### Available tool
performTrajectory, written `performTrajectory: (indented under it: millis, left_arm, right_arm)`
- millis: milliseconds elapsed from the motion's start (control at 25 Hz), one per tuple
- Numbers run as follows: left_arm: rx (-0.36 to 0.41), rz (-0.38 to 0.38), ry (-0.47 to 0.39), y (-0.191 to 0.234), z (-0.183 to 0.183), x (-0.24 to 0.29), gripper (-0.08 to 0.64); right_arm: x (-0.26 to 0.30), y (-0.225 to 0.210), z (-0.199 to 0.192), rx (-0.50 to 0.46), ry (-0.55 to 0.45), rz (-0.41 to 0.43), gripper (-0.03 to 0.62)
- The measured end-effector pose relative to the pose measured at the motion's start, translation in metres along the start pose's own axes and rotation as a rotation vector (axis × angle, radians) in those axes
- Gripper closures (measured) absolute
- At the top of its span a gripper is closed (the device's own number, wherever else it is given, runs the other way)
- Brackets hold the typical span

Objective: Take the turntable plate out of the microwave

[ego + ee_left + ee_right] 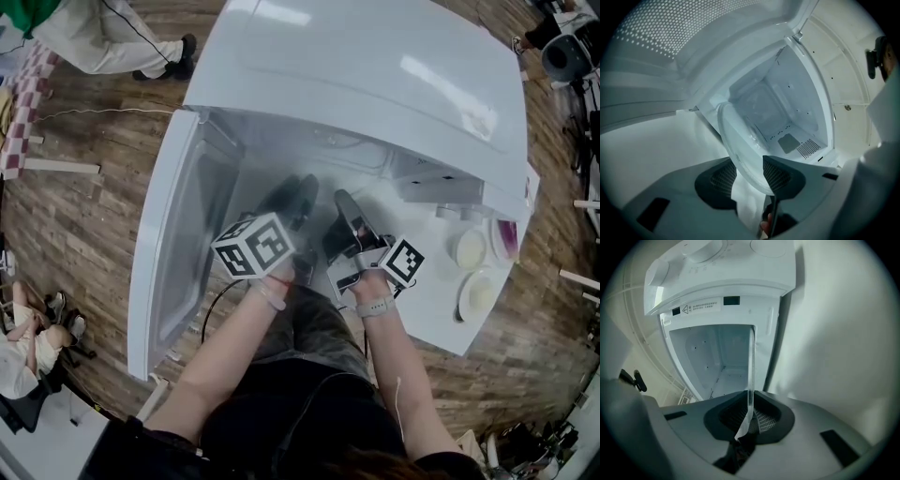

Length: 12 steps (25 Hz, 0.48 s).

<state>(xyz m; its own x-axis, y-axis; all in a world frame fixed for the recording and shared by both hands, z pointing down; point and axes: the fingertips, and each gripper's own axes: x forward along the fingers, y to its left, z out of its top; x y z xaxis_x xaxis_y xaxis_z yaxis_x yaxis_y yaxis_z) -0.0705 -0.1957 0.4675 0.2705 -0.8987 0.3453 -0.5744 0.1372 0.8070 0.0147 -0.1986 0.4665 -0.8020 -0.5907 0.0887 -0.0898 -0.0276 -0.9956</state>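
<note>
**A:** Right gripper view first. The turntable plate [751, 362] shows edge-on, a thin clear strip rising through the frame's centre. The right gripper [751, 401] has both pads pinched on its lower rim.

**B:** And the left gripper [746, 161]?

**A:** Its 2 jaws stand wide apart. The plate's rim passes between them at the lower centre of its view, but the pads are not closed on it.

**B:** Where is the plate against the microwave [375, 75]?

**A:** It is up on edge at the mouth of the cavity. The door [183, 253] is swung open at the left of the head view. I cannot tell whether the plate is wholly clear of the opening.

**B:** How will it handle?

**A:** I judge it to be glass: stiff, smooth and breakable. It is probably heavy for a pinch at 1 spot, so it may pivot or slip. The rim looks like the only place to take hold. It should sit deep in the pads, with the left gripper taking another part of the rim.
</note>
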Motion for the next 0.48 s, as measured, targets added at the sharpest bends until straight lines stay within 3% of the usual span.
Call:
performTrajectory:
  millis: [200, 480]
  left_arm:
    - [-0.036, 0.003, 0.013, 0.002, -0.001, 0.003, 0.382]
    - [-0.198, -0.055, -0.001, 0.0, -0.005, 0.0, 0.46]
  right_arm:
    - [-0.006, 0.001, -0.008, -0.003, 0.028, 0.006, 0.541]
    - [-0.014, 0.001, -0.01, -0.032, 0.052, -0.004, 0.54]
